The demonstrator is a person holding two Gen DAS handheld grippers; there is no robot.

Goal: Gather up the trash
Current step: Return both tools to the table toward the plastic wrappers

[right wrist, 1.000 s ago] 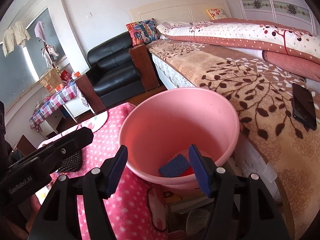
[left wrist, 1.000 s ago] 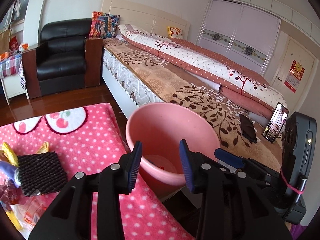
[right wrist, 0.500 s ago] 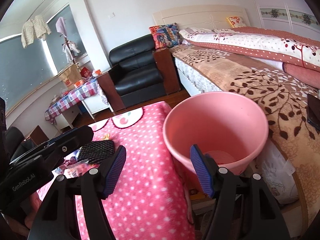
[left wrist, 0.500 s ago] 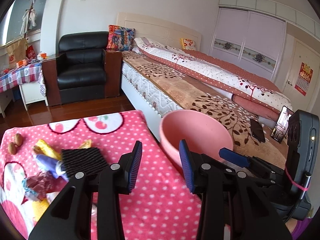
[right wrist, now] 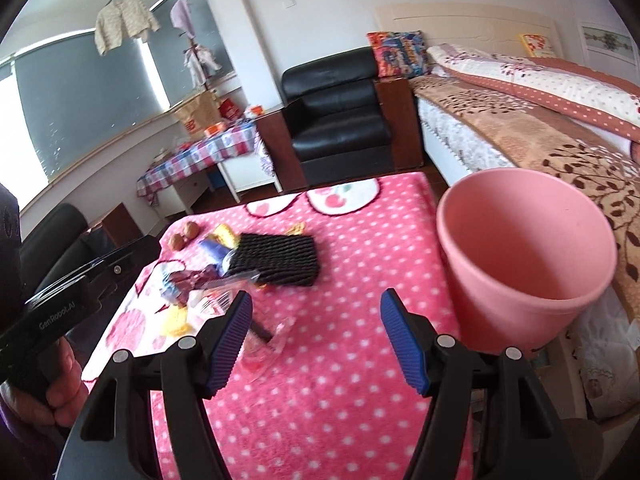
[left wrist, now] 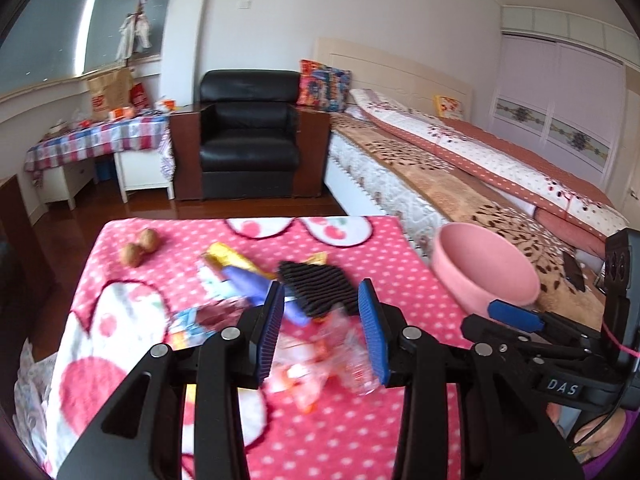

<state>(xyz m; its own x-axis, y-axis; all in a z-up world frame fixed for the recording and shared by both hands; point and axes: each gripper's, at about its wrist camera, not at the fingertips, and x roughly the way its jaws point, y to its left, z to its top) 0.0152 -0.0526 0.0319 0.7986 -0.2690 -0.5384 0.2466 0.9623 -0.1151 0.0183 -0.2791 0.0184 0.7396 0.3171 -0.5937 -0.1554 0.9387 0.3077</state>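
Observation:
A pile of trash lies on the pink dotted cloth [left wrist: 328, 432]: a black ribbed pad [left wrist: 318, 292] [right wrist: 278, 260], a purple tube [left wrist: 248, 284], yellow wrappers [left wrist: 230, 256], clear crinkled plastic [left wrist: 320, 360] [right wrist: 264, 344] and two walnuts [left wrist: 138, 246] [right wrist: 184, 234]. My left gripper [left wrist: 322, 332] hangs open above the clear plastic, nothing between its fingers. My right gripper [right wrist: 316, 344] is open over bare cloth, right of the pile. The pink bucket [right wrist: 524, 256] [left wrist: 484, 268] stands off the cloth's right edge, beside the bed.
A bed [left wrist: 460, 168] with a brown leaf blanket runs along the right. A black armchair [left wrist: 248, 136] stands beyond the cloth, a checked-cloth side table [left wrist: 100, 140] to its left. A dark phone [left wrist: 574, 272] lies on the blanket. A hand [right wrist: 60, 380] holds the left gripper.
Both grippers have swung left, away from the bucket and over the trash pile. The bucket has slid to the right of both views. Both jaws stay open.

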